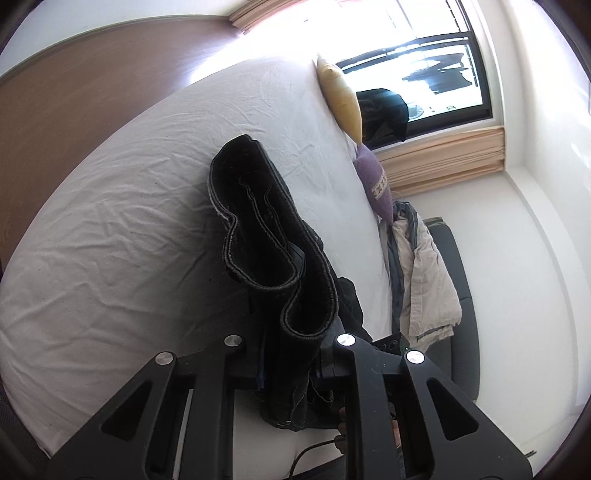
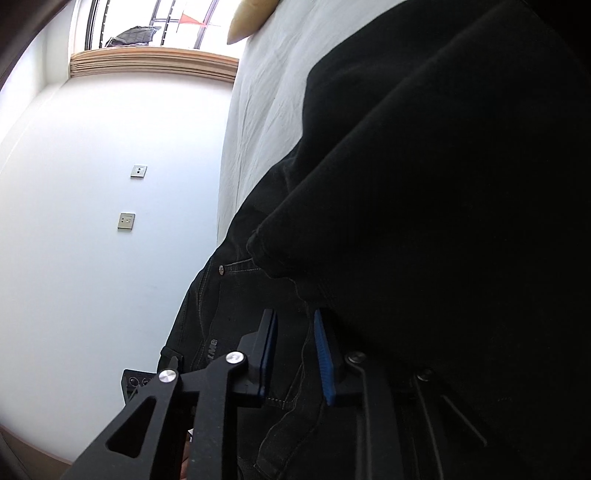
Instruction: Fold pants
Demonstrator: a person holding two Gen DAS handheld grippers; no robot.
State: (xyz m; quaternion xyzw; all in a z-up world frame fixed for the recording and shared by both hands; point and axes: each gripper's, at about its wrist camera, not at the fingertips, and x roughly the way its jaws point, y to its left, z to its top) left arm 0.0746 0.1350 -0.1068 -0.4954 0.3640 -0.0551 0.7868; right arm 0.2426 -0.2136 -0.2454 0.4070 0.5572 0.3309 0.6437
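The left gripper [image 1: 288, 354] sits at the bottom centre of the left wrist view, its jaws closed on a thick bunch of the black pants [image 1: 258, 236]. The cloth rises from between the fingers toward the middle of the frame, with two hemmed leg ends curling in loops above the gripper. Behind the pants, a white bed [image 1: 110, 240] fills the left and centre of the frame, its sheet creased. At the bed's far edge, upper centre, a yellow pillow [image 1: 341, 98] leans beside a purple pillow [image 1: 378, 184] just below it. To the right of the bed hangs a pale garment [image 1: 424, 280], and a bright window [image 1: 424, 74] takes the upper right.

In the right wrist view, the right gripper [image 2: 295, 350] is in the lower centre with its blue pads [image 2: 325, 362] set narrowly apart. Dark pants [image 2: 424, 221] fabric lies behind and around the gap, though whether any cloth is pinched between the pads cannot be told. The pants cover the whole right side of the frame; a rivet and pocket stitching show left of centre. The bed [image 2: 266, 110] runs up the frame's centre above the pants, with the yellow pillow [image 2: 247, 18] at top. A white wall [image 2: 110, 184] with two switch plates [image 2: 126, 220] fills the left.
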